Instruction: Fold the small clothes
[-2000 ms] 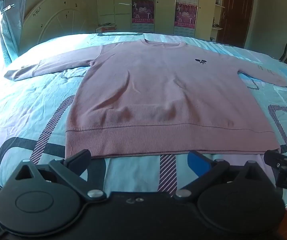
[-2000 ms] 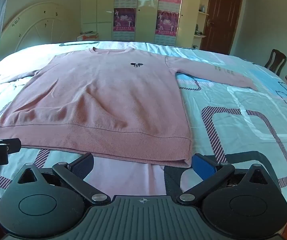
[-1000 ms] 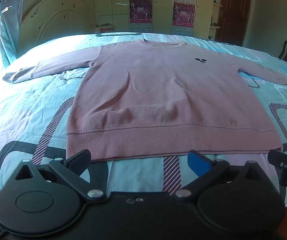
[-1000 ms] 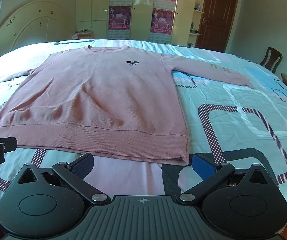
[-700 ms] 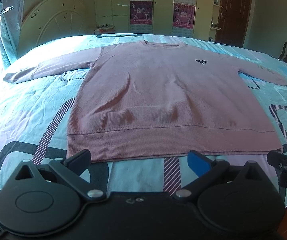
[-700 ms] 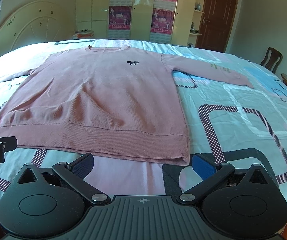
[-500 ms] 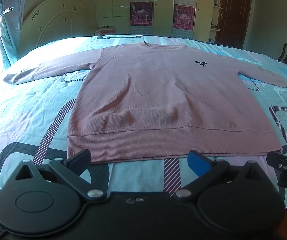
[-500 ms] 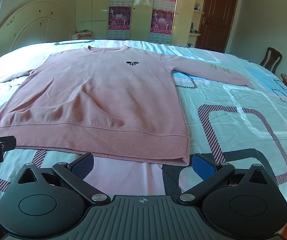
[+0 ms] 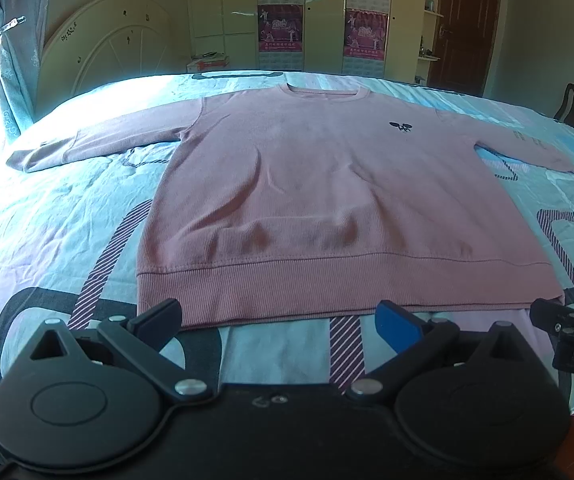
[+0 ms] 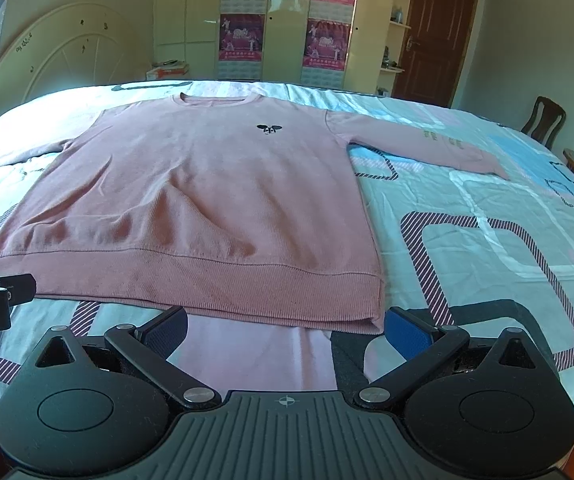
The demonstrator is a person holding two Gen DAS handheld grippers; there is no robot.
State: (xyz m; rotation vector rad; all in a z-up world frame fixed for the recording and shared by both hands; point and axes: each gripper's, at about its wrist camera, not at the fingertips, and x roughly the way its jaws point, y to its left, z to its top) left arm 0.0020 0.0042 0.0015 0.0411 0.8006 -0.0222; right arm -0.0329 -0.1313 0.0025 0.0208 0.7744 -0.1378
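both tools, left tool (image 9: 279, 318) and right tool (image 10: 285, 326), hover spread apart at the near hem of the pink sweatshirt (image 9: 327, 200), flat on the bed (image 10: 487, 240). folding probably unstarted; next, pinch both hem corners.

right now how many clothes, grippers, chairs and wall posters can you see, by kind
sweater: 1
grippers: 2, left gripper and right gripper, both open
chair: 1
posters: 4
total: 8
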